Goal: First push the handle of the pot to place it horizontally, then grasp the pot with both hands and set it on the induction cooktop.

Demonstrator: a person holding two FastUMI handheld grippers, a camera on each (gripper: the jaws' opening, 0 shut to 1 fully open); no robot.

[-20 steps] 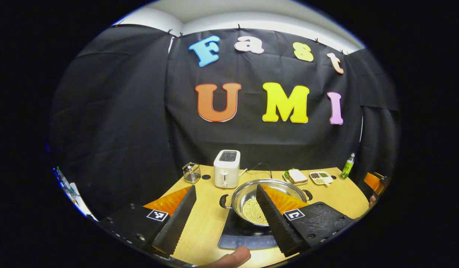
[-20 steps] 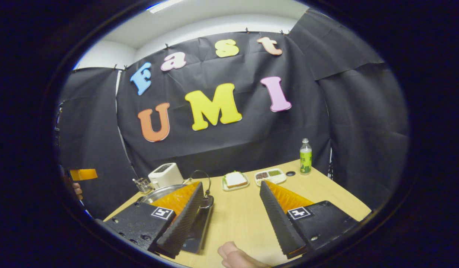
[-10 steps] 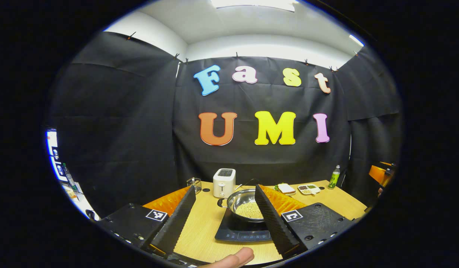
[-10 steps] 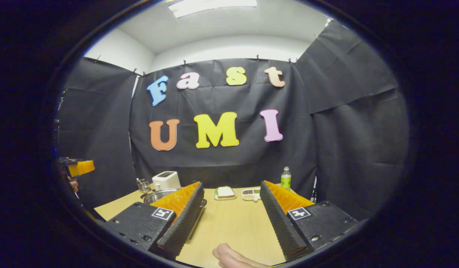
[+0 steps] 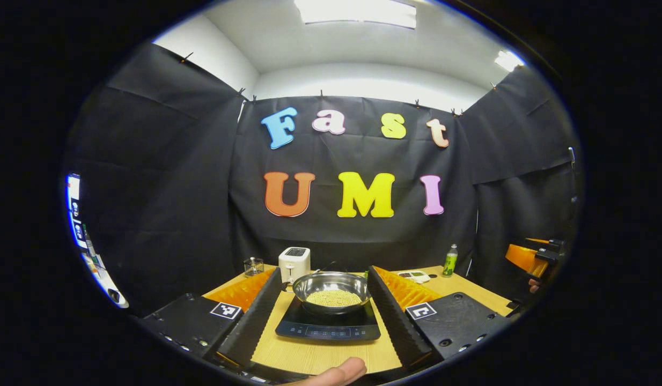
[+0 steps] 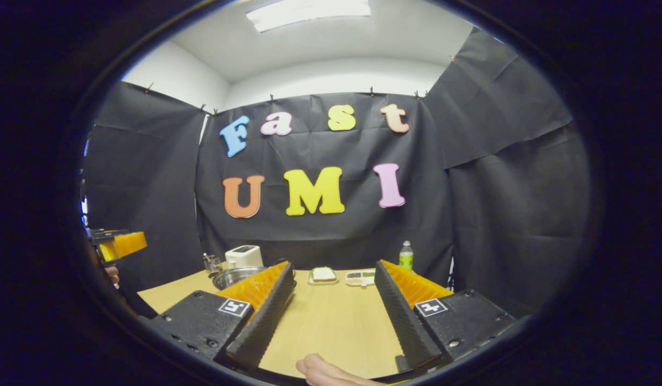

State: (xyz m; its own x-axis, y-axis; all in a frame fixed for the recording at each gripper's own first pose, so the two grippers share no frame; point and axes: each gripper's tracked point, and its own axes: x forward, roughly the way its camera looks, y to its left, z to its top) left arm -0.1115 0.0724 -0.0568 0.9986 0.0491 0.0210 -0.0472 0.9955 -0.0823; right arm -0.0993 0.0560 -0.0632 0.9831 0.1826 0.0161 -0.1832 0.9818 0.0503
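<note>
The pot (image 5: pixel 331 290) sits on the cooktop (image 5: pixel 328 326), which lies on the tabletop (image 5: pixel 320 356). The left gripper (image 5: pixel 326 311) hangs in front of the cooktop, its fingers spread wide and holding nothing. The right gripper (image 6: pixel 336 311) is also spread wide and empty, off to the cooktop's right. A toaster (image 5: pixel 294 262) stands just behind the pot, a bottle (image 5: pixel 449 260) farther right.

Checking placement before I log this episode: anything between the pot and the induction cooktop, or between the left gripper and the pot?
Nothing visible. The pot already sits on the induction cooktop. The left gripper is open, and only bare table and cooktop lie between its fingers and the pot.
</note>
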